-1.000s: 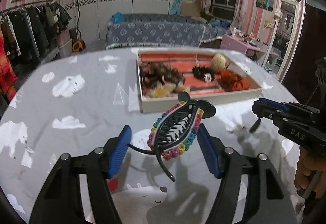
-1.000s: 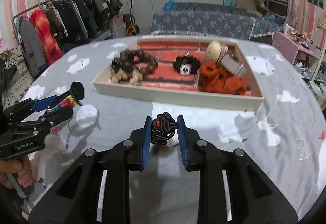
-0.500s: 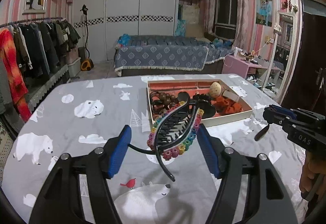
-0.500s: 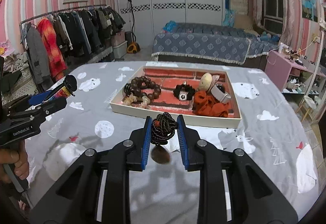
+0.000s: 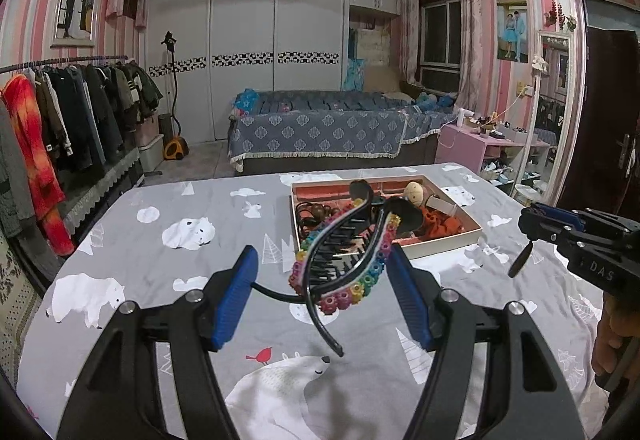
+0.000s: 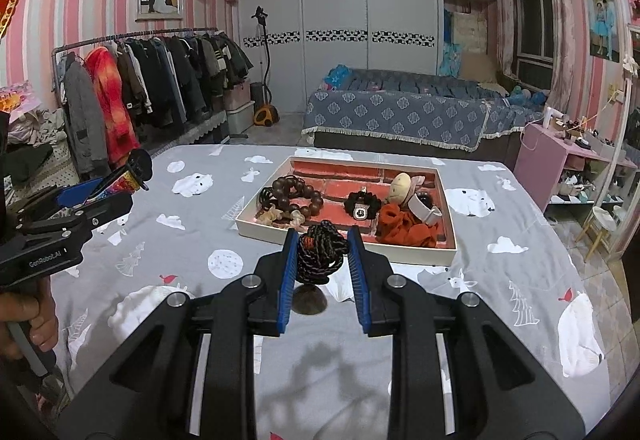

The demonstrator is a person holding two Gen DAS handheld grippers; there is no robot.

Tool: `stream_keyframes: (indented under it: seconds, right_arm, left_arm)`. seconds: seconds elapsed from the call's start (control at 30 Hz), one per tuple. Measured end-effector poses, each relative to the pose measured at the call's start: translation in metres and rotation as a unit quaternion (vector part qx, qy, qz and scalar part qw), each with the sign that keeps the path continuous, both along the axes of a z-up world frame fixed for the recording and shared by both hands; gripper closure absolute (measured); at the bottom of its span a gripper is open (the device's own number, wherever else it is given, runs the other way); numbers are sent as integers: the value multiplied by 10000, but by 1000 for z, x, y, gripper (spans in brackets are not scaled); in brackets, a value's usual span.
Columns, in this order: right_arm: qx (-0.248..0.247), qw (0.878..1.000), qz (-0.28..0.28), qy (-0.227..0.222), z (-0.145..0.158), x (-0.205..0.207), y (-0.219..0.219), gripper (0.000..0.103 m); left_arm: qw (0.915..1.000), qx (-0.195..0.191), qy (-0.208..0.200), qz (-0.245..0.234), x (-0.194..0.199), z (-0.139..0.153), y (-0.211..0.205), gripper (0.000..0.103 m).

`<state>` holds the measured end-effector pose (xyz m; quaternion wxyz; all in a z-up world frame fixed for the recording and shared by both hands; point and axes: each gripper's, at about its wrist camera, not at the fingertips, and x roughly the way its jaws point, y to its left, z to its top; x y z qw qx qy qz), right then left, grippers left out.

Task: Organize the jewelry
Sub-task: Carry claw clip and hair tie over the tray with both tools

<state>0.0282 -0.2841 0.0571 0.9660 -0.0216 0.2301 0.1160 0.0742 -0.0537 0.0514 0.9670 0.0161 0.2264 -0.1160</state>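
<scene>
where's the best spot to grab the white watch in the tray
Judging by its pose, grip the white watch across its strap, coming from above. It lies tilted at the tray's right end, against the round cream ornament and orange fabric, so side approaches look blocked.

Dim indoor ceiling light, soft shadows on the tablecloth (image 6: 500, 280), sharp focus (fisheye-bent, dark-vignetted edges).

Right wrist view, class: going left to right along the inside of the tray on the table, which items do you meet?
In the tray: dark wooden bead bracelet → black scrunchie with a small square charm → cream egg-shaped piece → white band.
</scene>
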Motion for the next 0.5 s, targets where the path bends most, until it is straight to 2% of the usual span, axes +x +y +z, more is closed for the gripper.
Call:
stream_keyframes:
  seconds: [0.5]
  right_arm:
    - [31,10000,-23,-91,7,-2,-2,78]
  left_arm:
    - [10000,-18,-1,52,5,4,-3,38]
